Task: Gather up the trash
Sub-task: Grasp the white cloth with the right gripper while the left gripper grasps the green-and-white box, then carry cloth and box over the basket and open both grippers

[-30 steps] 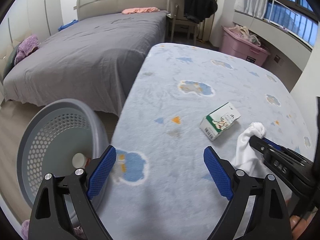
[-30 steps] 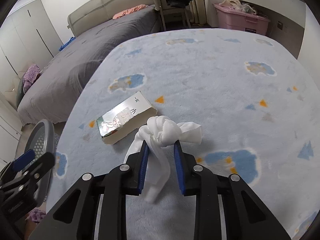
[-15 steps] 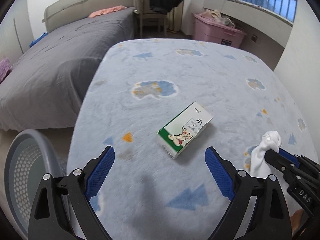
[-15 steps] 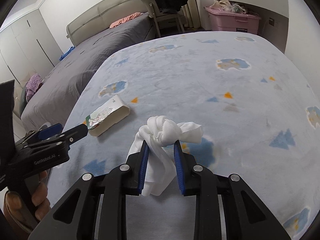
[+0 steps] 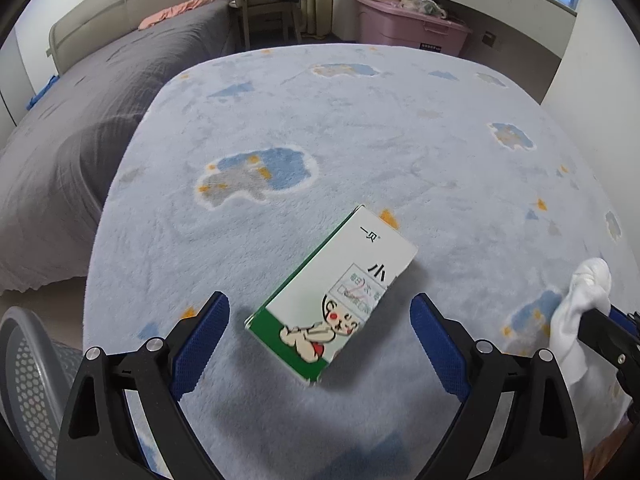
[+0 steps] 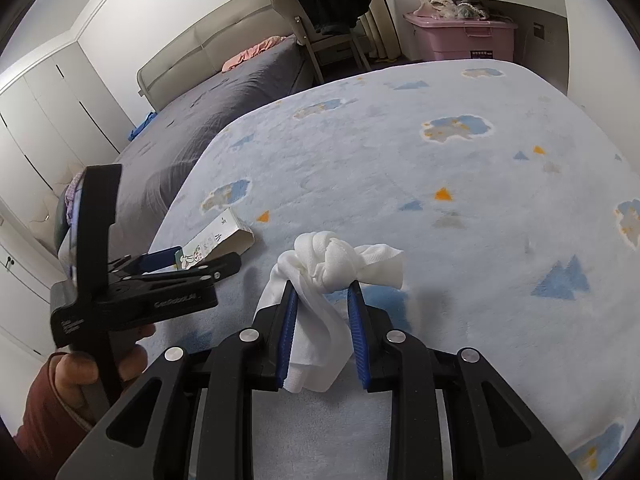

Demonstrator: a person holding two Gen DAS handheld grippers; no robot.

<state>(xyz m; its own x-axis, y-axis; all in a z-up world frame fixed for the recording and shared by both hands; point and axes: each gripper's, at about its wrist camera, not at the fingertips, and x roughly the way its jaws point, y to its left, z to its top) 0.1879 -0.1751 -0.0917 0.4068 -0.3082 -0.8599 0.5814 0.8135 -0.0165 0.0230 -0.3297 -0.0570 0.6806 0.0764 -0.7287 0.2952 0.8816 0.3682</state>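
A white and green carton box with a cartoon child lies flat on the pale blue blanket. My left gripper is open, its blue pads on either side of the box's near end. The box also shows in the right wrist view, with the left gripper around it. My right gripper is shut on a knotted white tissue wad, held just above the blanket. The wad also shows at the right edge of the left wrist view.
A grey perforated basket stands on the floor at the lower left of the blanket. A grey bed lies to the left. A chair with dark clothes and a pink storage bin stand at the far end.
My left gripper has moved right and forward from the basket to the box, which now sits between its open fingers. My right gripper still holds the tissue wad.
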